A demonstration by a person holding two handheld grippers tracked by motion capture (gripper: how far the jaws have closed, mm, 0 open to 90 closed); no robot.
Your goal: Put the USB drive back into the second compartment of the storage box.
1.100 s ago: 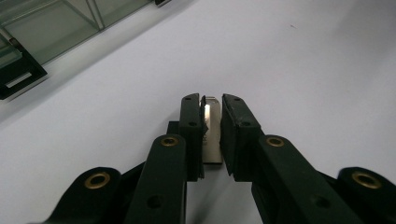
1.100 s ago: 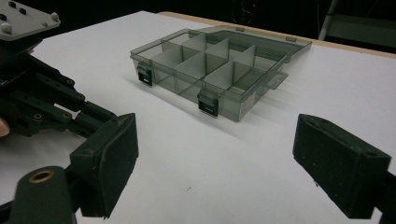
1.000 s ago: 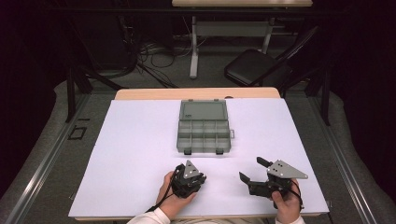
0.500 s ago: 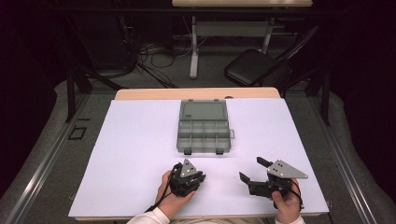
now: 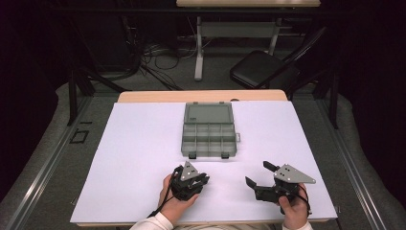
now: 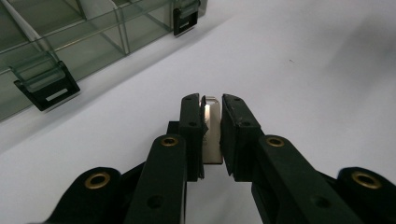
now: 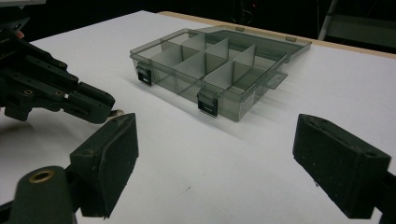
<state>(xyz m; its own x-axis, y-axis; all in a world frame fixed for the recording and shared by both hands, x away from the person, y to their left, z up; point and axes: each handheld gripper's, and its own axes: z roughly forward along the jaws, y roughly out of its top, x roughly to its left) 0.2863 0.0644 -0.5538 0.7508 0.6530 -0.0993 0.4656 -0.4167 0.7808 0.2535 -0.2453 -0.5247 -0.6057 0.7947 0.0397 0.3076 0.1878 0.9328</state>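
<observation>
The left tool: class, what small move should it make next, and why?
Probably carry the small metal piece forward to the compartment box. The left tool is shut on that piece just short of the box's front latches, the compartments look empty, and the right tool waits open beside it.

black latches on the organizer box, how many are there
2, both on the near front wall of the clear box: left latch by the left corner, right latch by the right. None seem hidden.
</observation>
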